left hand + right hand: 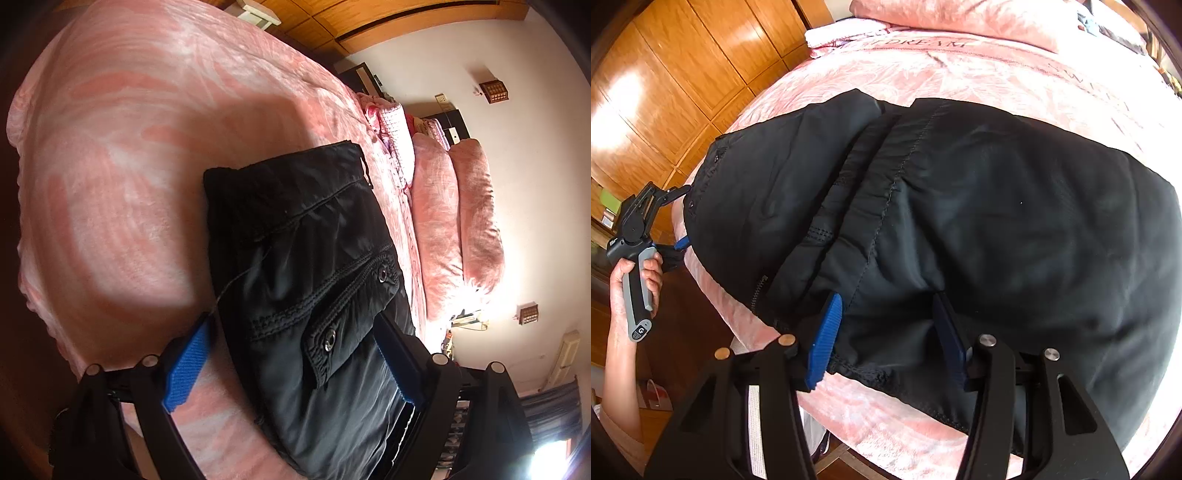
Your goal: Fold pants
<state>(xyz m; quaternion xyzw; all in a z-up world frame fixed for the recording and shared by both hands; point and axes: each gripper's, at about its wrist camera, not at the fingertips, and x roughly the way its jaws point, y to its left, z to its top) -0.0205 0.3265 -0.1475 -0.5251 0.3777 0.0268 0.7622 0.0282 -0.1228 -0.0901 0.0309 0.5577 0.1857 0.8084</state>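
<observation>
Black pants (314, 258) lie folded on a pink bed (122, 155); a snap pocket flap (343, 328) shows near me. My left gripper (291, 354) is open, its blue pads straddling the pants' near edge. In the right wrist view the pants (979, 206) spread across the bed (960, 74). My right gripper (886, 332) is open, fingers on either side of a bunched fold at the hem. The left gripper (677, 221) shows there at the pants' far left end, held by a hand (631, 280).
Pink pillows (458, 221) and a folded towel (391, 125) lie at the head of the bed. A wooden wardrobe (665, 92) stands beyond the bed's left side. The bed edge (886, 417) runs just under my right gripper.
</observation>
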